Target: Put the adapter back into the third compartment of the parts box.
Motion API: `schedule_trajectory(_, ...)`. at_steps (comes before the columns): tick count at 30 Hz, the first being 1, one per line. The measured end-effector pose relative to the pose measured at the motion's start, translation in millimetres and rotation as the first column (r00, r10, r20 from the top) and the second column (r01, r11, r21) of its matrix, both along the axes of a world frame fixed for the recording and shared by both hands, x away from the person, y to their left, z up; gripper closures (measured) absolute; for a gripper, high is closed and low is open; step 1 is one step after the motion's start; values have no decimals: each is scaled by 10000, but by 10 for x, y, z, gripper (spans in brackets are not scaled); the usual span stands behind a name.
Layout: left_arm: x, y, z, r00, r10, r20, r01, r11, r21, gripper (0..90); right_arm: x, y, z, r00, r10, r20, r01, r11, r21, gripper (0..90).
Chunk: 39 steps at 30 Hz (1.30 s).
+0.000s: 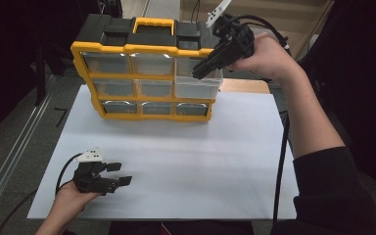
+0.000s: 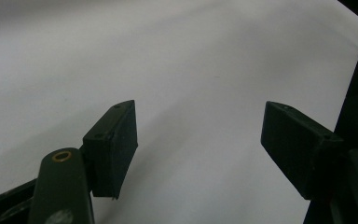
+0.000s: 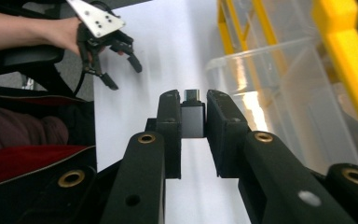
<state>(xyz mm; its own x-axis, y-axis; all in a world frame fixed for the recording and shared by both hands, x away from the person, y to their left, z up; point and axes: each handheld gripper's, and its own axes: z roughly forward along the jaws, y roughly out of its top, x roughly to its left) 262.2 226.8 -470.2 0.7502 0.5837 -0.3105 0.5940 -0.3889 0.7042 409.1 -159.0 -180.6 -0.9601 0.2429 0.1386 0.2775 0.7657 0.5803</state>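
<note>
A yellow and black drawer organizer point(image 1: 142, 49) stands at the back of the white board point(image 1: 176, 161). Its middle-row right clear drawer point(image 1: 198, 87) is pulled out a little. My right gripper point(image 1: 197, 72) hovers just above that drawer's front, pointing down and left. In the right gripper view my right gripper point(image 3: 193, 105) is shut on a small grey metal adapter point(image 3: 193, 122), with the clear drawer point(image 3: 279, 93) beside it. My left gripper point(image 1: 121, 174) rests near the board's front left corner, open and holding nothing. Its pads point(image 2: 116, 140) stand wide apart over bare board.
A cable point(image 1: 281, 161) trails along the board's right edge. A metal rail point(image 1: 14, 147) runs along the left of the table. A wooden surface point(image 1: 245, 85) shows behind the board at the right. The left gripper point(image 3: 114, 60) lies far off in the right gripper view.
</note>
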Motion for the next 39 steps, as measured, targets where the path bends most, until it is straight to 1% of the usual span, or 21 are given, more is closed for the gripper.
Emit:
schedule_trajectory(4,3,-2,-3,10000,12,-4,-12,10000,-18,287,83,-38,-26,9992,-392,-67,392,9992,-119,735)
schedule_trajectory(5,2,-3,-2,10000,13,4,-13,10000,-3,287,103,-42,-33,9987,-517,33,517,9986,-143,735)
schedule_trajectory(8,5,-4,0,10000,3,-5,-3,10000,10,287,168,-61,-58,9959,-906,-11,906,9958,-86,735)
schedule_trajectory(10,6,-6,-3,10000,-3,-4,3,10000,16,287,200,-76,-73,9944,-1061,8,1061,9943,-108,735)
schedule_trajectory(12,6,-6,-5,10000,-1,-12,1,10000,12,287,231,-92,-85,9931,-1169,68,1169,9931,-20,735)
schedule_trajectory(14,8,-5,-6,10000,-7,-14,7,10000,2,287,265,-104,-103,9883,-1528,24,1528,9883,-3,734)
schedule_trajectory(16,5,-4,-5,10000,-31,-13,31,10000,-5,287,298,-100,-130,9804,-1971,-39,1971,9804,-69,734)
schedule_trajectory(21,-3,2,0,10000,18,10,-18,10000,-3,287,340,-77,-188,9704,-2415,-78,2414,9703,-138,730)
schedule_trajectory(22,-3,1,0,10000,15,13,-15,10000,1,287,348,-74,-200,9712,-2383,-21,2382,9711,-112,730)
schedule_trajectory(23,-3,0,0,10000,0,16,0,10000,6,287,347,-72,-206,9681,-2504,-46,2503,9680,-158,728)
schedule_trajectory(24,-3,0,0,10000,0,16,0,10000,6,287,350,-71,-214,9681,-2506,-1,2506,9680,-124,723)
schedule_trajectory(25,-2,0,1,10000,-27,-2,27,10000,35,287,348,-71,-220,9672,-2538,85,2538,9672,-104,699)
schedule_trajectory(26,-2,-1,-1,10000,-19,-4,19,10000,21,287,348,-75,-224,9651,-2616,114,2617,9651,-76,651)
schedule_trajectory(27,-1,1,-1,10000,-13,-6,13,10000,16,287,345,-79,-231,9633,-2680,127,2681,9634,-12,637)
schedule_trajectory(30,0,3,1,10000,54,11,-54,10000,-17,287,323,-110,-233,9677,-2516,170,2516,9678,30,625)
schedule_trajectory(31,1,3,0,10000,58,6,-58,10000,-27,287,310,-126,-230,9681,-2503,115,2502,9682,94,608)
schedule_trajectory(33,1,2,-2,10000,20,14,-20,10000,10,287,271,-170,-216,9681,-2499,174,2497,9682,158,570)
schedule_trajectory(34,1,1,0,10000,17,8,-17,10000,13,287,255,-199,-212,9698,-2435,171,2430,9697,259,544)
schedule_trajectory(36,0,-2,2,10000,9,19,-10,10000,26,287,205,-274,-194,9731,-2283,314,2269,9730,421,507)
schedule_trajectory(37,0,-3,2,10000,5,10,-5,10000,40,287,166,-319,-179,9731,-2287,293,2271,9727,479,498)
schedule_trajectory(39,1,-5,-2,10000,1,2,-1,10000,41,287,109,-407,-163,9762,-2110,508,2071,9756,722,472)
